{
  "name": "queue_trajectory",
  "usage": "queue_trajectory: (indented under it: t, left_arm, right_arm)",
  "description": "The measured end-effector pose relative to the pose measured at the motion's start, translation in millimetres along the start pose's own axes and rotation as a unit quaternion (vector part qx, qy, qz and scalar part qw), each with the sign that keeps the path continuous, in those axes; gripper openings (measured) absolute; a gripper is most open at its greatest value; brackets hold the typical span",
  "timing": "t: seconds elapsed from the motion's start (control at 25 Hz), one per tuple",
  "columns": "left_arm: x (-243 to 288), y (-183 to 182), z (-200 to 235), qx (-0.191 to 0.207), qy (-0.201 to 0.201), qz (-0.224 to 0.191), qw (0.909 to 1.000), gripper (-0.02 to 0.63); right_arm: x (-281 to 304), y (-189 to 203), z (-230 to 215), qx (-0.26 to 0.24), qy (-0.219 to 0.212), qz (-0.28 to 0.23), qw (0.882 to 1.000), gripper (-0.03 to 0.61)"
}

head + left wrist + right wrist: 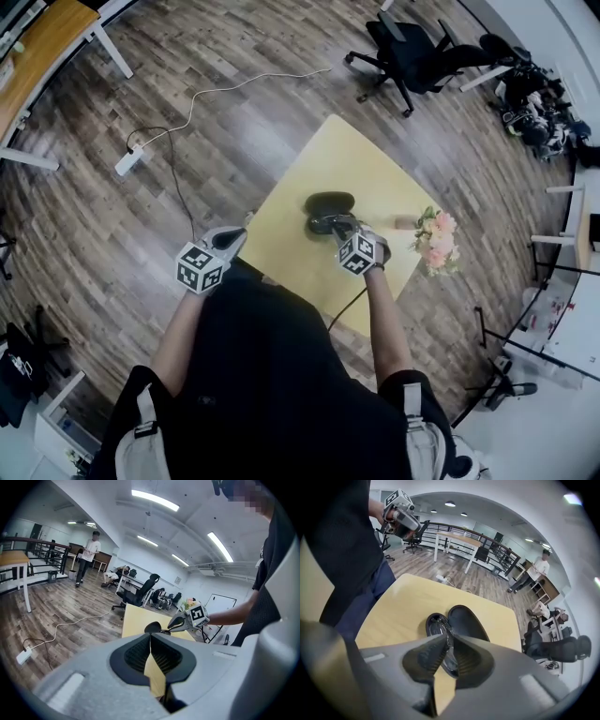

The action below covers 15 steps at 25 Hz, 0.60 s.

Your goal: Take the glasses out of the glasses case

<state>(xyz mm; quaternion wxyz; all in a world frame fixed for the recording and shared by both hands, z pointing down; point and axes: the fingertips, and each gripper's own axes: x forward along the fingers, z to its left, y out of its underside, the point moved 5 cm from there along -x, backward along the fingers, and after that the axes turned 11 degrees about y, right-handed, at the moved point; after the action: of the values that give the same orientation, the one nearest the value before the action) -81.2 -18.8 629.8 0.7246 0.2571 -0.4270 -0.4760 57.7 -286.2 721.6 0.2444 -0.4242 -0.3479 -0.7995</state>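
Closest to your body, your left gripper point(151, 638) hangs at the near-left edge of the yellow table point(309, 159). Its jaws are pressed together tip to tip with nothing between them, and only a sliver of tabletop shows below them.

Your right gripper point(450, 639) reaches further in over the table, right at the glasses case point(466, 620). Its jaws are pinched nearly closed on a thin edge of the glasses point(437, 624). The case lies open near the middle of the table. The glasses rest in its left half, dark and glossy, and the empty lid lies flat beside them on the right. In the head view your right gripper point(337, 225) touches the near side of the case point(328, 202), well apart from your left gripper point(236, 236).

Past your right hand, a bunch of pink flowers point(433, 239) sits at the table's right edge. Beyond the table, on the wood floor, a white power strip point(128, 161) lies with its cable trailing. A black office chair point(412, 52) stands at the far side.
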Motion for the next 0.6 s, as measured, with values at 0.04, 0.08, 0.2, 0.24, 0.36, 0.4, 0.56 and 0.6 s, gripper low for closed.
queue_trajectory:
  t: [0.04,0.08,0.2,0.24,0.36,0.4,0.56,0.6]
  left_arm:
    - [-0.5,-0.9,2.3,-0.001,0.0,0.0,1.0,0.012]
    - [-1.1,-1.7,4.2,-0.002,0.0,0.001,1.0,0.012]
    - [-0.7,-4.7,8.2,-0.004,0.002,0.007,1.0,0.012]
    - [0.1,-6.0,9.6,-0.004,0.003,0.01,0.9999,0.012]
    - [3.0,-10.1,15.0,-0.003,0.004,0.014,0.9999,0.012]
    - [3.9,-11.3,17.0,-0.003,0.004,0.015,0.9999,0.012]
    - [4.2,-13.4,23.1,-0.007,0.002,0.021,0.9998,0.012]
    - [4.1,-13.3,25.0,-0.009,0.002,0.022,0.9997,0.012]
  right_arm:
    - [5.1,-1.0,-1.7,-0.007,-0.001,0.002,1.0,0.049]
    - [9.8,-1.8,-3.0,-0.014,-0.002,0.005,1.0,0.049]
    - [21.2,-2.3,-5.7,-0.041,-0.007,0.013,0.999,0.049]
    - [24.5,-2.5,-6.2,-0.051,-0.01,0.015,0.999,0.051]
    - [35.3,-0.8,-7.1,-0.075,-0.021,0.022,0.997,0.052]
    - [39.3,0.5,-6.9,-0.084,-0.026,0.025,0.996,0.052]
    - [50.3,4.2,-1.7,-0.124,-0.044,0.039,0.991,0.054]
    - [51.6,3.8,-1.3,-0.131,-0.046,0.042,0.989,0.058]
